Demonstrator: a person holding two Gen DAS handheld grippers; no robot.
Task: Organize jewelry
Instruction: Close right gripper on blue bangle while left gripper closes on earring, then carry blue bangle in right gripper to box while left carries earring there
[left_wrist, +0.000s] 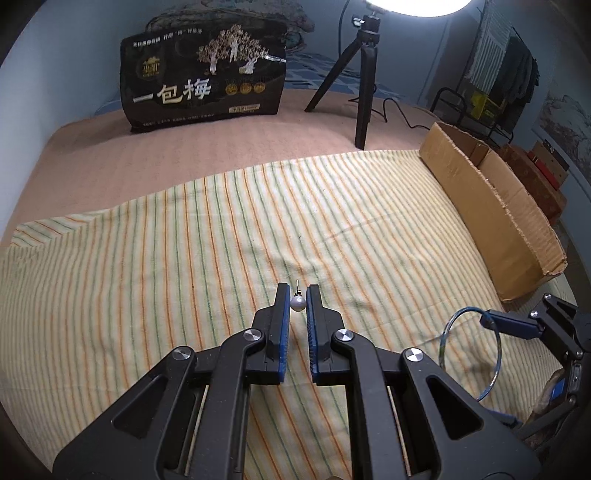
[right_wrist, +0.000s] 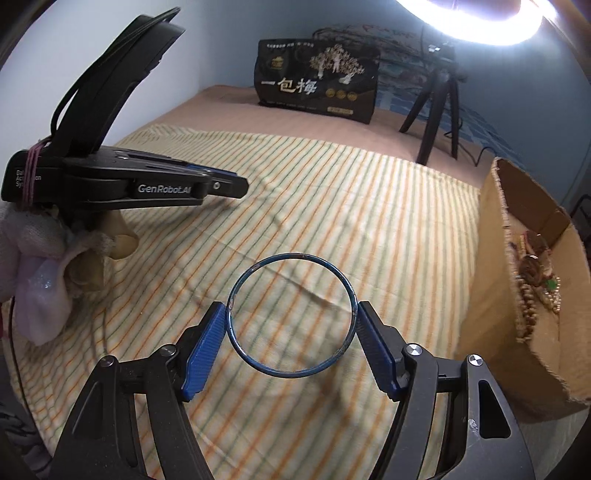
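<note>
A pearl earring (left_wrist: 297, 303) sits pinched between the blue pads of the left gripper (left_wrist: 297, 295), its post pointing away, above the striped cloth (left_wrist: 184, 258). A blue bangle (right_wrist: 290, 315) is clamped across its width by the right gripper (right_wrist: 291, 314), whose pads (right_wrist: 207, 343) press on its two sides, also above the cloth. To the right stands a cardboard box (right_wrist: 491, 280) with beaded jewelry (right_wrist: 535, 284) lying inside. Farther back are a black bag (left_wrist: 207, 74) and a tripod (left_wrist: 354, 85).
</note>
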